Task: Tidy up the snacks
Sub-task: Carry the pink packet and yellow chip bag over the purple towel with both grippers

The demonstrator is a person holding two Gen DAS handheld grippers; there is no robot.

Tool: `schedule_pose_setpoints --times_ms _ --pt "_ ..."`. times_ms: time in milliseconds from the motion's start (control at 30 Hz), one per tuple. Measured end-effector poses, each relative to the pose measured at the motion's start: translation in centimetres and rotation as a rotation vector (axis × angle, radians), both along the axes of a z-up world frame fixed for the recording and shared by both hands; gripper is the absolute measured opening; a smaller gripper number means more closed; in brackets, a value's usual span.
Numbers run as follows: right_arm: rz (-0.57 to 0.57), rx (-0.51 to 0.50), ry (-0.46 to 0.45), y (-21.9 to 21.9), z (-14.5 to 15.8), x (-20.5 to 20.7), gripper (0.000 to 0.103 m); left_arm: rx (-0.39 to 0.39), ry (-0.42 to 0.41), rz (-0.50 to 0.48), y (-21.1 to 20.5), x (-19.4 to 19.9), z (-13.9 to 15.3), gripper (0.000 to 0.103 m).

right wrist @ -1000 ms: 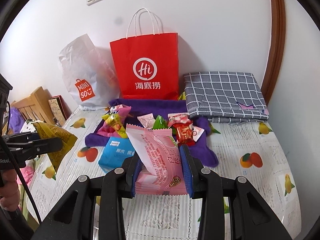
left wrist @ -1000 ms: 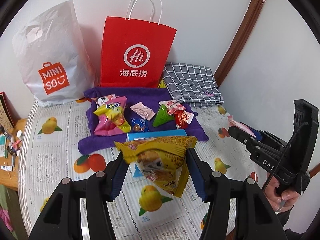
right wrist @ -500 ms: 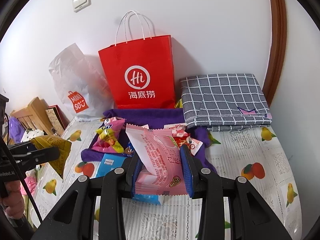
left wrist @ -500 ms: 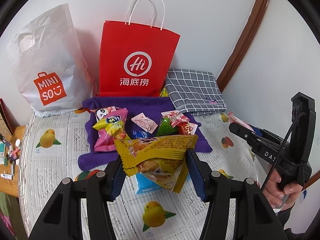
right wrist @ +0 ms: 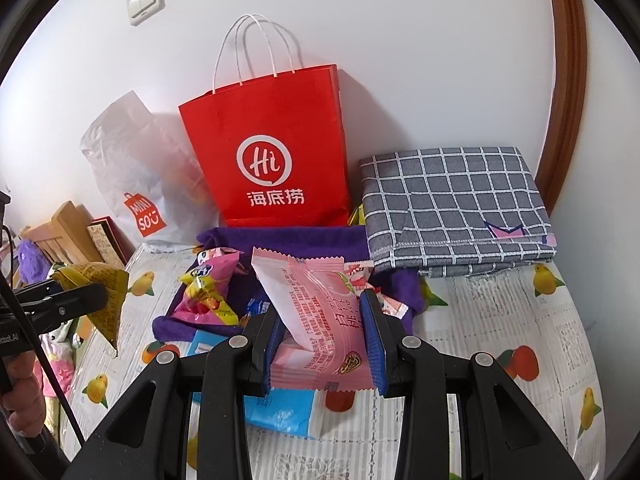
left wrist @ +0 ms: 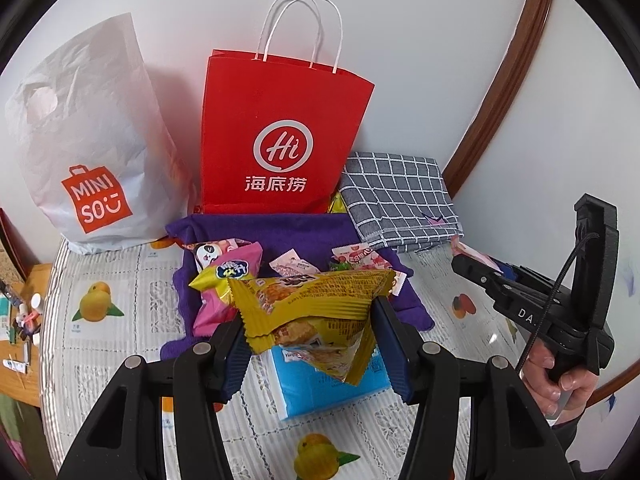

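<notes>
My left gripper (left wrist: 310, 336) is shut on a yellow snack packet (left wrist: 312, 312), held in the air in front of the purple cloth (left wrist: 280, 232). The same yellow packet (right wrist: 98, 292) shows at the left of the right wrist view. A pink snack packet (right wrist: 320, 320) stands upright between the pads of my right gripper (right wrist: 324, 336), which is shut on it. Loose snacks lie on the purple cloth (right wrist: 288, 240), among them a pink-and-yellow bag (left wrist: 224, 292). A blue packet (left wrist: 320, 384) lies on the table under both grippers. The red paper bag (left wrist: 280, 136) stands open-topped behind the cloth.
A white plastic shopping bag (left wrist: 88, 144) stands left of the red bag. A folded grey checked cloth (right wrist: 460, 208) lies at the back right by the wall. The fruit-print tablecloth (right wrist: 520, 340) covers the table. A wooden shelf with small items (left wrist: 24, 312) sits beyond the left edge.
Both grippers have moved forward toward the red bag with their packets still held; the bag and cloth look larger and nearer in both views.
</notes>
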State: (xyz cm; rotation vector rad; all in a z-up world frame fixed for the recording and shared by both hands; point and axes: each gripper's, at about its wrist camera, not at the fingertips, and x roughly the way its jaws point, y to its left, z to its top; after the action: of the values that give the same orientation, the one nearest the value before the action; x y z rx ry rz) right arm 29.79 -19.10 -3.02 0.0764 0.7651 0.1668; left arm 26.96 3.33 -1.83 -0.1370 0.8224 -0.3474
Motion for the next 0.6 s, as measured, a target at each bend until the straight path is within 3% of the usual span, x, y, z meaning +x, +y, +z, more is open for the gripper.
schedule_pose_setpoints --times_ms 600 --pt "0.025 0.017 -0.007 -0.2 0.0 4.4 0.036 0.011 0.003 0.02 -0.4 4.1 -0.2 0.054"
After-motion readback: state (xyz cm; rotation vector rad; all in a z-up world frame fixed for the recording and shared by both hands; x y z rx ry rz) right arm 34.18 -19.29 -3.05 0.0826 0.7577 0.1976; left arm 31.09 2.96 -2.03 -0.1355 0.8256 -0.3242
